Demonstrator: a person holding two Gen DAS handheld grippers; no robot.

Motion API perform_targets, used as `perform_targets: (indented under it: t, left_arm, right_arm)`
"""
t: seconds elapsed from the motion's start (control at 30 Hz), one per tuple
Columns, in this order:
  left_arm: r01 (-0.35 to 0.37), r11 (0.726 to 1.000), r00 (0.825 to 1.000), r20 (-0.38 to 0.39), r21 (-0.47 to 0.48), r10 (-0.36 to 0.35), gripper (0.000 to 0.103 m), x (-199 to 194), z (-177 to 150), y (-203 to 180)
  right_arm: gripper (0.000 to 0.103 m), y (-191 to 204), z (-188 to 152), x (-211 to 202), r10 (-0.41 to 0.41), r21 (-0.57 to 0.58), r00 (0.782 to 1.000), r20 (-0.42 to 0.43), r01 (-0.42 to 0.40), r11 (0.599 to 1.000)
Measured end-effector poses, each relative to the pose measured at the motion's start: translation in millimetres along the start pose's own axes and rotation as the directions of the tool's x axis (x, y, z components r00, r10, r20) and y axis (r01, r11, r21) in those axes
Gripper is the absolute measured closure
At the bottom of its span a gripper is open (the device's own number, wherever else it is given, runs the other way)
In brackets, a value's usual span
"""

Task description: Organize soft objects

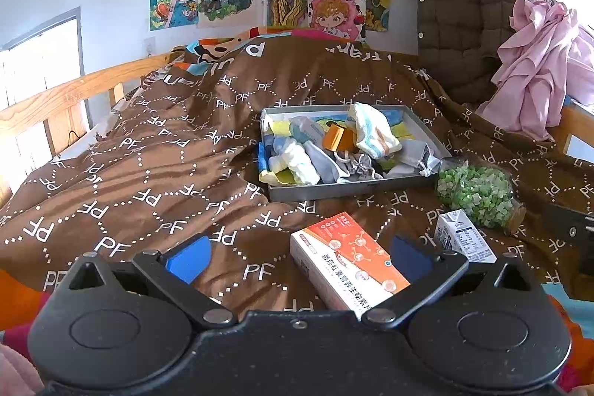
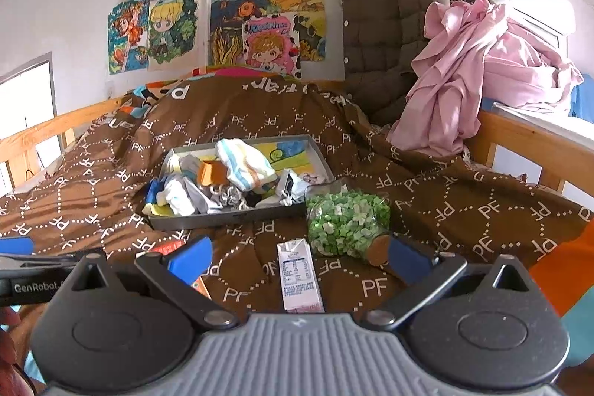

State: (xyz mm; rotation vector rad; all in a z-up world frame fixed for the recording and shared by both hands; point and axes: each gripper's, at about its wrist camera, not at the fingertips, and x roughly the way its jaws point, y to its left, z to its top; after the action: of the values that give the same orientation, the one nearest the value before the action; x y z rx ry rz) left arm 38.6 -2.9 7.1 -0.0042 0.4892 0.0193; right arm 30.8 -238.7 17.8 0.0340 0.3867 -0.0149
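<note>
Both grippers hovered low over a brown quilt (image 1: pixel 148 173) printed with "PF" marks. The left gripper (image 1: pixel 299 257) stood spread wide and held nothing; an orange-and-white box (image 1: pixel 349 266) lay on the quilt between its blue pads, touching neither. The right gripper (image 2: pixel 300 257) was likewise spread and empty, with a small milk carton (image 2: pixel 299 279) lying between its fingers. A grey tray (image 1: pixel 371 190) rested on the quilt beyond both grippers. It contained the soft objects: a striped towel (image 1: pixel 373 132) on top, rolled socks (image 1: pixel 293 160) at the left end and a grey drawstring pouch (image 1: pixel 417 154) at the right. A jar of green pieces (image 2: pixel 347 223) lay on its side just beside the tray's near right corner.
</note>
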Motion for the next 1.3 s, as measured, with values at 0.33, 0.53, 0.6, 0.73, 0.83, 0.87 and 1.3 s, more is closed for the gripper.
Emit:
perform_targets:
  t: [0.33,0.53,0.6,0.73,0.83,0.87,1.3]
  left_arm:
    - [-0.017,1.0,0.999,-0.038,0.004,0.017,0.001,5.8,-1.4,0.5]
    - [-0.032,0.999,0.998,-0.063,-0.002,0.032,0.001,9.5,-1.6,2.1]
    - [-0.038,0.999,0.997,-0.069,-0.002,0.037,0.001,10.8,-1.6,1.0]
    - [-0.057,0.998,0.996,-0.066,-0.003,0.056,0.001,12.8,-0.9,0.7]
    - [-0.055,0.998,0.998,-0.04,-0.016,0.055,0.001,14.5,0.8,0.1]
    - [-0.059,0.998,0.998,-0.024,-0.018,0.058,0.001,15.2,0.9,-0.8]
    - [-0.123,0.992,0.992,0.008,0.019,0.123,0.001,40.7,-4.3,-8.9]
  right_arm:
    - [0.0,-1.7,-3.6,13.3,0.017,0.015,0.997,-0.072,-0.016,1.0]
    - [0.0,-2.0,-7.7,21.3,0.027,0.025,0.995,-0.095,-0.024,0.999]
    - [0.0,-2.7,-8.7,24.2,0.032,0.024,0.995,-0.098,-0.029,0.999]
    - [0.0,-1.3,-10.2,29.1,0.046,0.015,0.996,-0.082,-0.045,0.999]
    - [0.0,0.1,-10.6,33.4,0.053,0.005,0.997,-0.059,-0.053,0.999]
    - [0.0,0.6,-10.8,35.5,0.053,0.0,0.997,-0.055,-0.053,0.999]
    - [0.0,-0.9,-17.7,56.0,0.018,-0.037,0.997,-0.081,-0.021,0.999]
